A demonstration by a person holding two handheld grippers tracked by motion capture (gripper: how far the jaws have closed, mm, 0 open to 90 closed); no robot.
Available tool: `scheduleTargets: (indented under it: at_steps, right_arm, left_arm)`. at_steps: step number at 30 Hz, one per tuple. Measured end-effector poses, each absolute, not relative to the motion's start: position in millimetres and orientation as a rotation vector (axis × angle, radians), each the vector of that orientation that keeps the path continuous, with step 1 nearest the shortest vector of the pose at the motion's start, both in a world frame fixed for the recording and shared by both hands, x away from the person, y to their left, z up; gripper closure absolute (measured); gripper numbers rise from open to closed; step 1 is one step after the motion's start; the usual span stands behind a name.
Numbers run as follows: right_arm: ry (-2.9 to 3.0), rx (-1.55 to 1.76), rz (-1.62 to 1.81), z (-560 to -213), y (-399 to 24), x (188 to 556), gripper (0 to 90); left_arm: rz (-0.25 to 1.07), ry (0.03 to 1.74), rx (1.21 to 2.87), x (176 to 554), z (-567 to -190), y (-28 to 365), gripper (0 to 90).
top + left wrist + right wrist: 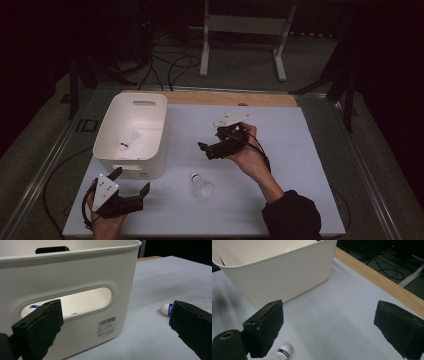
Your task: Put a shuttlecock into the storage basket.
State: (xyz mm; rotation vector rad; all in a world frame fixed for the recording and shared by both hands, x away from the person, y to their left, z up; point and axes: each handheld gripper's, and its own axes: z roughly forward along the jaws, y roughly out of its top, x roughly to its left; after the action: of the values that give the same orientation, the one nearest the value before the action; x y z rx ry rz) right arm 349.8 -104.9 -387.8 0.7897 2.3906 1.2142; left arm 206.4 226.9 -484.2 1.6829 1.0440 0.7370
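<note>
Shuttlecocks are being gathered into the bin [131,131]: one [131,138] lies inside, another [200,184] rests on the surface [280,165], just right of the bin. Both hand-held grippers, left [131,181] and right [206,147], are open and empty. A good pick would close gently on the cork, sparing the feathers. The left gripper view reveals the bin's handle slot [75,301] and label [107,326]; the high view shows the bin's contents.
</note>
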Motion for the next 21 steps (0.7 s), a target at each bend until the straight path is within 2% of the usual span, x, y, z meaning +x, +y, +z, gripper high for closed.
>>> scheduleTargets:
  at_steps: [21]
  right_arm:
    - [2.41, 0.803, 1.183, -399.8, -113.0, 344.4, 8.9]
  left_arm:
    - [0.736, 1.046, 1.684, 206.7, -484.4, 226.5, 0.0]
